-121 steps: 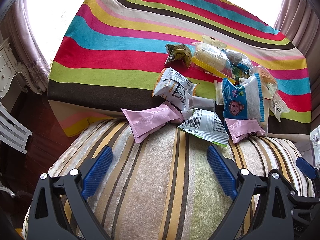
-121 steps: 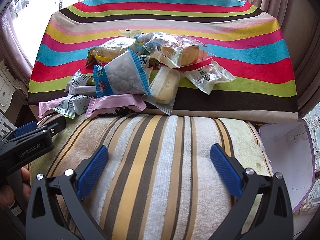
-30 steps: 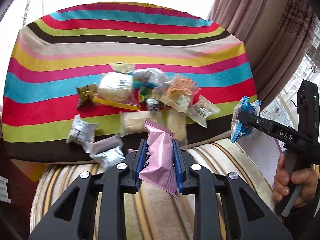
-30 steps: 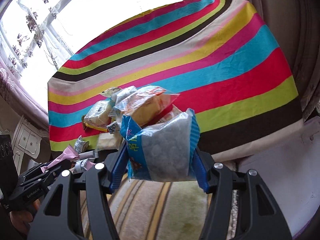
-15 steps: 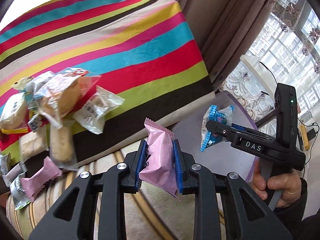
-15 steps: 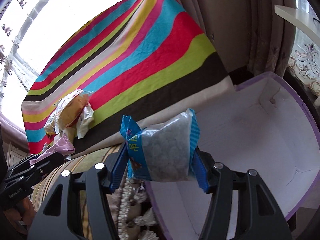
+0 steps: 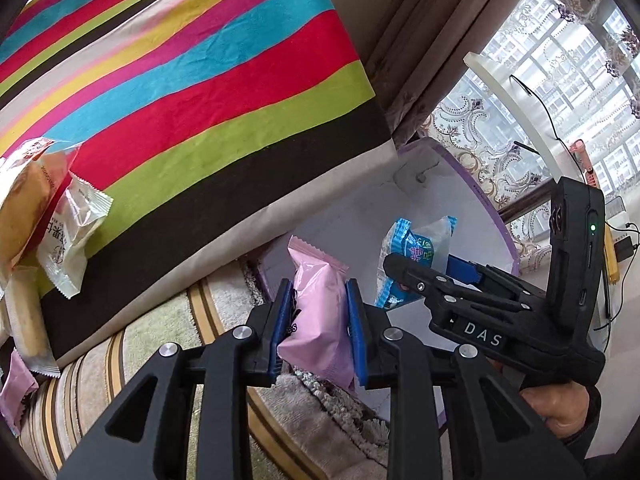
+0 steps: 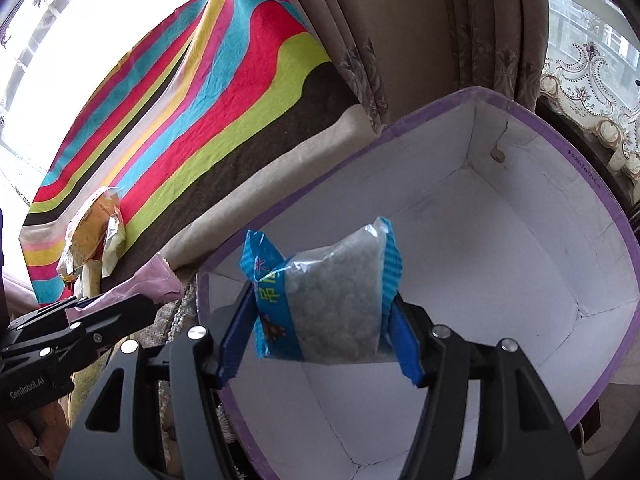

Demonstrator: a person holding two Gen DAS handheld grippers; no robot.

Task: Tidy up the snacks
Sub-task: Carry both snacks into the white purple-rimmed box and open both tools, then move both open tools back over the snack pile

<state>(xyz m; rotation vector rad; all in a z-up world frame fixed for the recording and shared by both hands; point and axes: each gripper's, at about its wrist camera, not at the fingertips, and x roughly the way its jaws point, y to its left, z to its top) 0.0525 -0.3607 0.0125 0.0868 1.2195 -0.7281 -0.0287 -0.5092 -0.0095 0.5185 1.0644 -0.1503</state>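
- Left wrist view: the left gripper has its blue pads drawn close together, pinching one pink foil snack packet with crimped ends by its two flat sides. The packet stands upright between the pads, over the near edge of the white cardboard box with a purple rim.
- Right wrist view: the right gripper stands about half spread, and its jaws have just been opening. One blue-and-clear packet of pale grains is between them, with a pad against each side edge. It hangs above the inside of the box.
- One hand shows, wrapped round the right gripper's handle.
- Count of grippers: two, side by side at the box, each with one packet.
- Count of boxes: one, just beside the rainbow-striped cloth and the brown-and-cream striped plush mat.
- Count of other snacks in the left wrist view: four. An orange cake in clear wrap, a small clear-and-white packet and a pale bar lie overlapping on the cloth; a second pink packet lies at the picture's left edge.
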